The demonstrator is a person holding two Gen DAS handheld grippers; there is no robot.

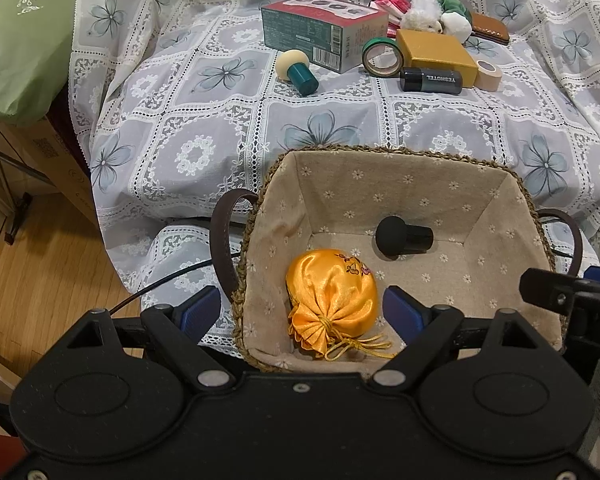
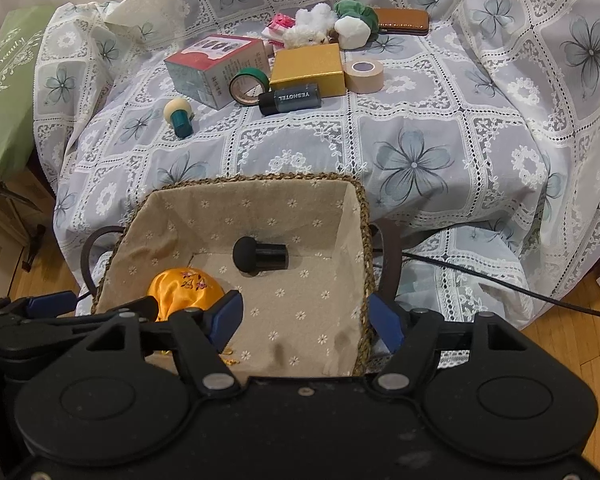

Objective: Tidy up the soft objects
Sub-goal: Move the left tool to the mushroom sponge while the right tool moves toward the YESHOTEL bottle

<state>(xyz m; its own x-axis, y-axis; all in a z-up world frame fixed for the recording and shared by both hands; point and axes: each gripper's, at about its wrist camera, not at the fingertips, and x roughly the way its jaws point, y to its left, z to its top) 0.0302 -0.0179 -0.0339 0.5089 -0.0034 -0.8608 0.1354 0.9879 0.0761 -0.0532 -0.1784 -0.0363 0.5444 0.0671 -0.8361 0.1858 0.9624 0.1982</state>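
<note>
Left claw [image 1: 302, 312] wide above basket rim [image 1: 256, 216]

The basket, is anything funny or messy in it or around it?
Nothing looks broken or spilled. In the basket the orange pouch lies on its side with its cord trailing loose, and the black sponge has tipped over. The left gripper hangs open above the pouch. Farther back, the green sponge lies toppled too.
</note>
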